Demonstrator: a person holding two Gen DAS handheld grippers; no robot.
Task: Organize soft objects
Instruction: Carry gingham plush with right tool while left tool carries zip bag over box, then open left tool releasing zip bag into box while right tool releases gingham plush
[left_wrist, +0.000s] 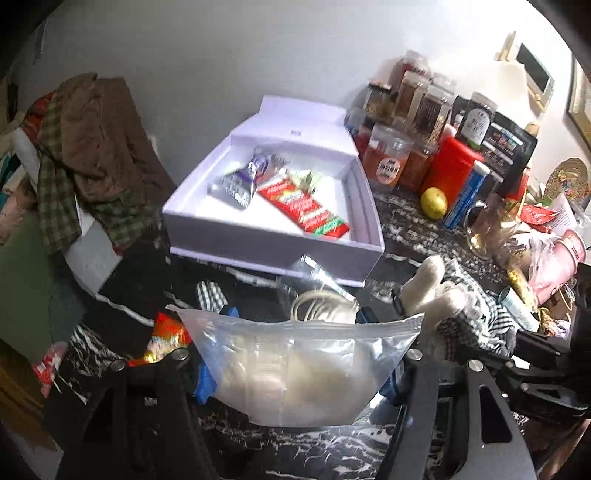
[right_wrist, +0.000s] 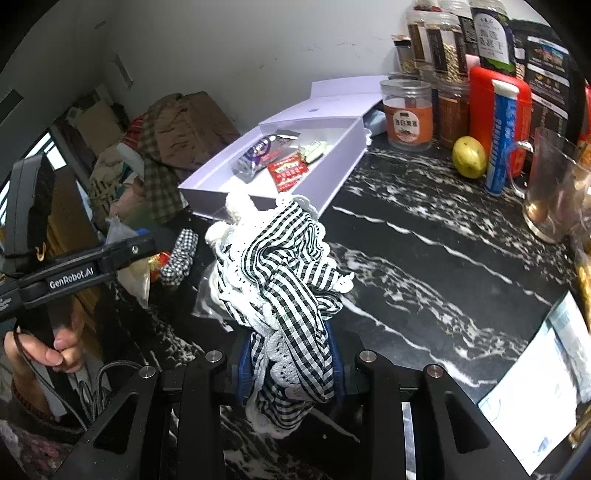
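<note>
Left gripper (left_wrist: 299, 373) pinches a clear zip bag (left_wrist: 295, 373) of pale stuff, probably cotton pads. Right gripper (right_wrist: 291, 373) clamps checked lace-trimmed cloth (right_wrist: 284, 280) above the marble counter (right_wrist: 424, 280).

Brightness: moderate indoor light, both views.
Source: strongest at upper right of the left wrist view, where the cream lampshade (left_wrist: 511, 86) washes out.
Glare: sheen on the clear zip-top plastic bag (left_wrist: 299, 369) and black white-veined marble counter (right_wrist: 424, 266).
Blur: left view soft and smeared; right view sharper.
Distortion: fisheye bending, dark vignetted corners.
Shadow: deep beneath the white open cardboard box (left_wrist: 364, 221).
</note>
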